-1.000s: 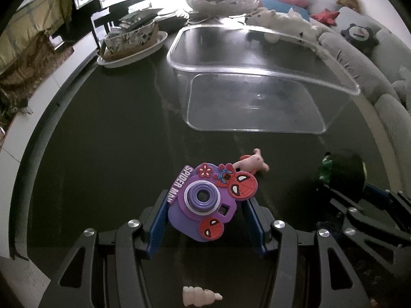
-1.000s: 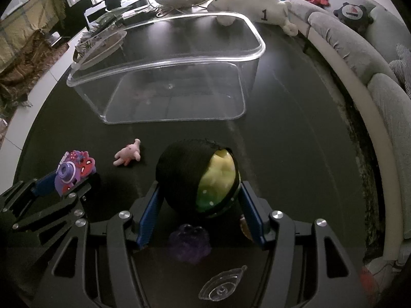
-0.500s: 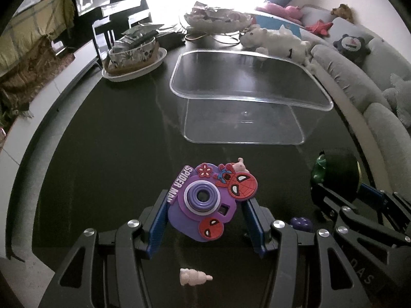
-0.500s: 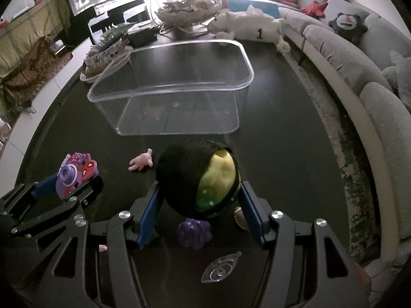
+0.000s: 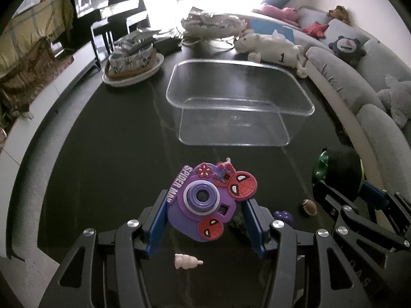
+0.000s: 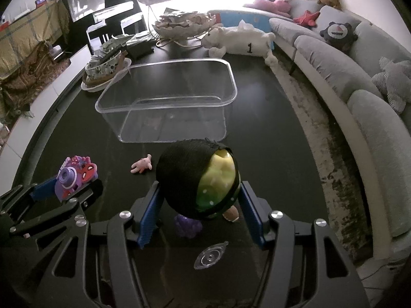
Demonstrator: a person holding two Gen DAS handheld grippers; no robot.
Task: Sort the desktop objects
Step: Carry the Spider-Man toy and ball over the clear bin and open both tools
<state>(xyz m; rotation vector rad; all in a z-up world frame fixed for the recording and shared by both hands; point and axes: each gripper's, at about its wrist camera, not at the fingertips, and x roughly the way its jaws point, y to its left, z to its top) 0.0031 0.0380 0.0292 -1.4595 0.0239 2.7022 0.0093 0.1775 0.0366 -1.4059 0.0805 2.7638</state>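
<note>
My left gripper (image 5: pixel 203 218) is shut on a purple Spider-Man toy camera (image 5: pixel 205 202), held above the dark table (image 5: pixel 108 159). In the right wrist view that camera (image 6: pixel 75 178) shows at the left. My right gripper (image 6: pixel 199 200) is shut on a black and yellow-green ball (image 6: pixel 197 177), lifted off the table; the same ball (image 5: pixel 339 172) appears at the right of the left wrist view. An empty clear plastic bin (image 5: pixel 236 105) (image 6: pixel 169 102) stands ahead of both grippers.
On the table lie a pink figurine (image 6: pixel 142 165), a purple grape-like toy (image 6: pixel 187 227), a tiny football (image 5: pixel 309 206), a pale pink figure (image 5: pixel 186 261) and a clear leaf-shaped piece (image 6: pixel 209 256). A patterned bowl on a plate (image 5: pixel 132 63), a white plush (image 5: pixel 272 48) and a sofa (image 5: pixel 359 84) lie beyond.
Both grippers have risen with their toys; the bin and table look farther away. The pink figurine has slid behind the camera in the left view, and more small toys show beneath.
</note>
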